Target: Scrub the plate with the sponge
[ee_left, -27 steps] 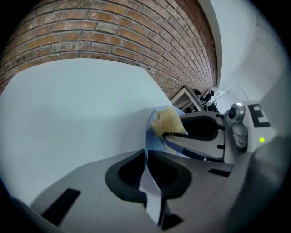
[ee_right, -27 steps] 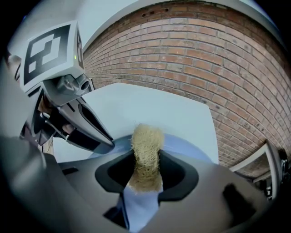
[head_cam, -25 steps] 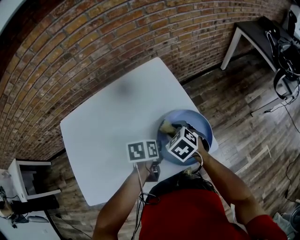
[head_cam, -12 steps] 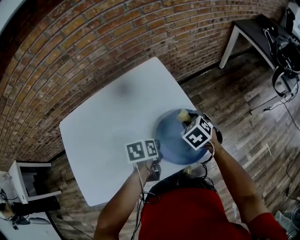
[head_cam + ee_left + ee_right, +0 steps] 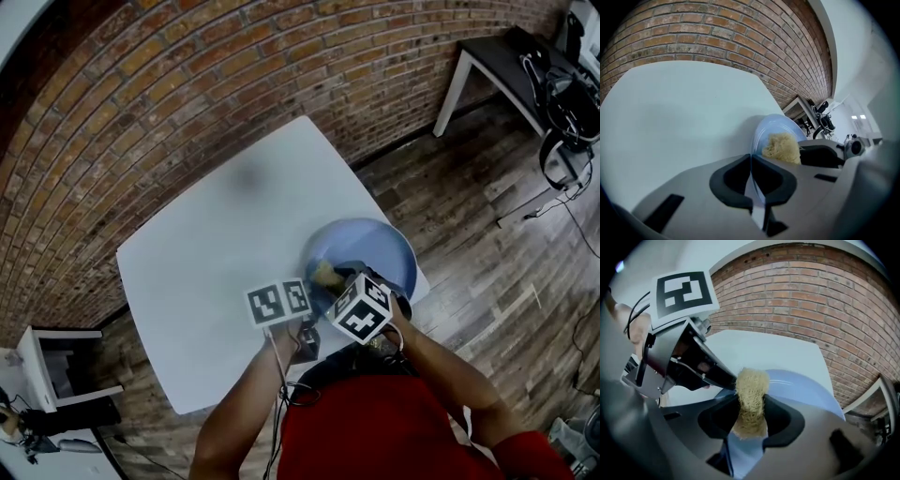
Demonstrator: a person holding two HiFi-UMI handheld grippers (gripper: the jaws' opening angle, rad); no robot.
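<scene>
A light blue plate (image 5: 375, 248) rests near the right corner of the white table (image 5: 216, 272). My left gripper (image 5: 312, 298) is shut on the plate's near left rim; in the left gripper view the thin rim (image 5: 751, 171) runs between the closed jaws of the left gripper (image 5: 751, 161). My right gripper (image 5: 339, 284) is shut on a yellowish sponge (image 5: 326, 274) and holds it against the plate's near left part. In the right gripper view the sponge (image 5: 751, 394) sticks out of the right gripper (image 5: 751, 416) onto the plate (image 5: 806, 390), close to the left gripper (image 5: 696, 364).
A brick wall (image 5: 187, 84) runs along the table's far edges. Wooden floor (image 5: 487, 244) lies to the right, with a dark side table (image 5: 506, 66) and cables at the upper right. A white stool (image 5: 47, 361) stands at the lower left.
The right gripper with the sponge swept from the plate's near left to its far right edge, then back to the near left. The left gripper stayed at the rim.
</scene>
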